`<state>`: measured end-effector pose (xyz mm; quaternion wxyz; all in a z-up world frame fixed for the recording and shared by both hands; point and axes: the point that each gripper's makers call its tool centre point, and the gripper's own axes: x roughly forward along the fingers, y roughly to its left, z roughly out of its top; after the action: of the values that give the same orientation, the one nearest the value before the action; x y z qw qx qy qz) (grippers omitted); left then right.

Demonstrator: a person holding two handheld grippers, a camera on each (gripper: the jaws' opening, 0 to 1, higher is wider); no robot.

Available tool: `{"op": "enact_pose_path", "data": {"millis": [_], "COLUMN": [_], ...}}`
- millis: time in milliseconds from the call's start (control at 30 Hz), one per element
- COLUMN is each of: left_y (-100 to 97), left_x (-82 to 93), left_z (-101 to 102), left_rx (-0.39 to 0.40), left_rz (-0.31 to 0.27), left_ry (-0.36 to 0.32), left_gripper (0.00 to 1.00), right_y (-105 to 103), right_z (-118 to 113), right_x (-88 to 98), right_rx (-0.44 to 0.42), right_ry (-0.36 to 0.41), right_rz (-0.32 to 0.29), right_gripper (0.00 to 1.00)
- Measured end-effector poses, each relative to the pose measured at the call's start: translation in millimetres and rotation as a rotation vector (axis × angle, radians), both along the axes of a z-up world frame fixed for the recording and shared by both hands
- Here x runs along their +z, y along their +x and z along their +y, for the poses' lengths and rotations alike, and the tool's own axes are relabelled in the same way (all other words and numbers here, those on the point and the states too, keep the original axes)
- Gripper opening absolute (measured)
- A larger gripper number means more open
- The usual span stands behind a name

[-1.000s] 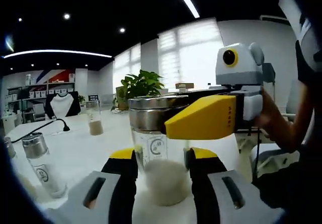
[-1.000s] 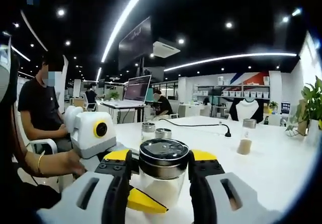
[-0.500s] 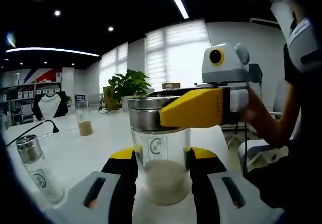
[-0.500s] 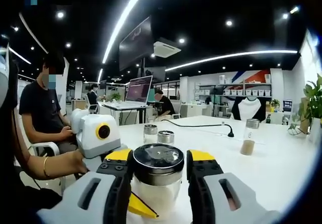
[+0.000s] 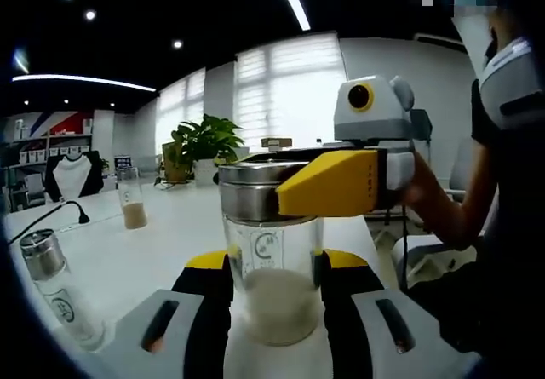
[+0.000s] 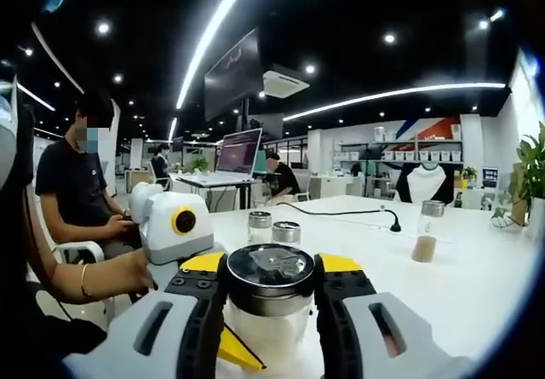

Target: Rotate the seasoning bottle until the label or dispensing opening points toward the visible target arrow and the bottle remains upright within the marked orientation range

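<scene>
A long white table (image 5: pixel 145 255) ran through a bright open office, with a leafy plant (image 5: pixel 197 139) by the windows behind the seasoning bottle (image 5: pixel 271 260). A jar of tan powder (image 5: pixel 130 198) stood well beyond the bottle, and a smaller shaker (image 5: pixel 53 285) sat near it on the camera's left. Seen from the right gripper view, two little shakers (image 6: pixel 272 229) waited just past the bottle's lid, a black cable (image 6: pixel 341 213) trailed across the tabletop further on, and a seated person (image 6: pixel 72 187) was at the table's edge.

The bottle stood upright on the table, white grains in its lower half, round label facing the left gripper (image 5: pixel 274 268). That gripper's black pads hugged the glass body on both sides, closed in on it. The right gripper (image 6: pixel 269 278) was clamped around the steel lid from above, its yellow jaw lying across the cap in the left gripper view.
</scene>
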<state>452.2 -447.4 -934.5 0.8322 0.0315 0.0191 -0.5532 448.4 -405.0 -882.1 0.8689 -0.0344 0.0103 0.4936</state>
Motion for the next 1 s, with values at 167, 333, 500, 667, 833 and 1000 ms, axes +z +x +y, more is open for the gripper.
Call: {"op": "enact_pose_path", "data": {"millis": [167, 333, 500, 667, 833, 1000], "left_y": [-0.1, 1.4, 1.2, 0.7, 1.5, 3.2], "left_x": [-0.1, -2.0, -2.8, -3.5, -3.4, -4.8], "left_z": [-0.2, 1.8, 1.5, 3.0, 2.1, 1.2], "left_rx": [0.009, 0.034, 0.064, 0.083, 0.099, 0.134], "left_rz": [0.006, 0.037, 0.033, 0.068, 0.071, 0.056], "left_ry": [-0.007, -0.037, -0.020, -0.085, -0.072, -0.046], "left_gripper": [0.42, 0.42, 0.42, 0.43, 0.43, 0.43], "right_y": [0.2, 0.5, 0.8, 1.7, 2.7, 3.7], "right_z": [-0.1, 0.0, 0.0, 0.5, 0.8, 1.0], "right_x": [0.0, 0.1, 0.2, 0.3, 0.5, 0.4], "right_rx": [-0.001, -0.010, -0.026, -0.054, -0.066, -0.089], "right_ry": [0.016, 0.023, 0.029, 0.029, 0.033, 0.035], "right_rz": [0.004, 0.003, -0.001, -0.004, -0.003, -0.002], "right_gripper": [0.39, 0.38, 0.38, 0.38, 0.38, 0.38]}}
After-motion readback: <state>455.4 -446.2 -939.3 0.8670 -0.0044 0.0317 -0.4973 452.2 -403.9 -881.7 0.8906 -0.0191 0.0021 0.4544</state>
